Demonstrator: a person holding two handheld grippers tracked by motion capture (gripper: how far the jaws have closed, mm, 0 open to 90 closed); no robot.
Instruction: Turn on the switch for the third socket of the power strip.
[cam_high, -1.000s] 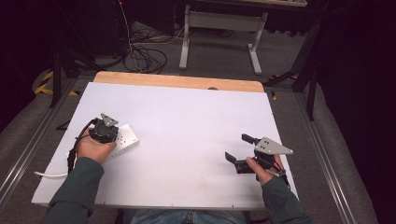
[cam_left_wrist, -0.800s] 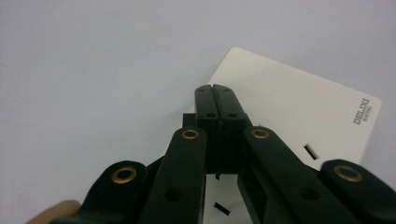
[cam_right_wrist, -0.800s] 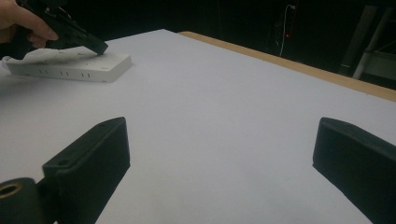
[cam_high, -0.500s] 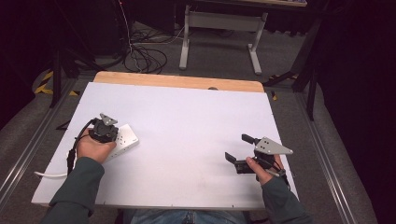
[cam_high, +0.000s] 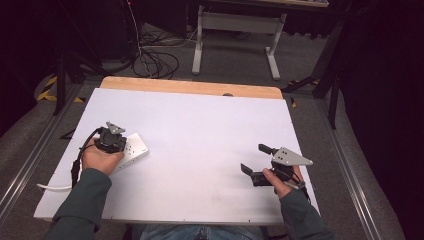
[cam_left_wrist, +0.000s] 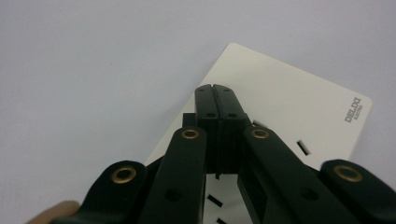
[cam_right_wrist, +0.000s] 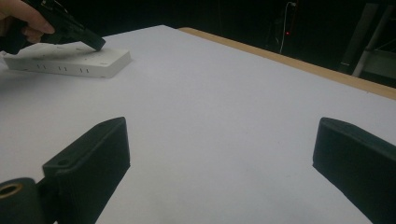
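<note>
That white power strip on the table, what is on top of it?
The left gripper, jaws shut with nothing between them, sits over the power strip. Around it show socket slots and a printed brand name. The hand and gripper cover the rest of its top face.

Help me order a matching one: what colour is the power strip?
White, clearest in the left gripper view: power strip.

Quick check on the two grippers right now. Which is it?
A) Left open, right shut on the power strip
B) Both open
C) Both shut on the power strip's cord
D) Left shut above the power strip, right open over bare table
D: the left gripper has its jaws pressed together above the white power strip, while the right gripper has jaws spread wide over the bare white table.
</note>
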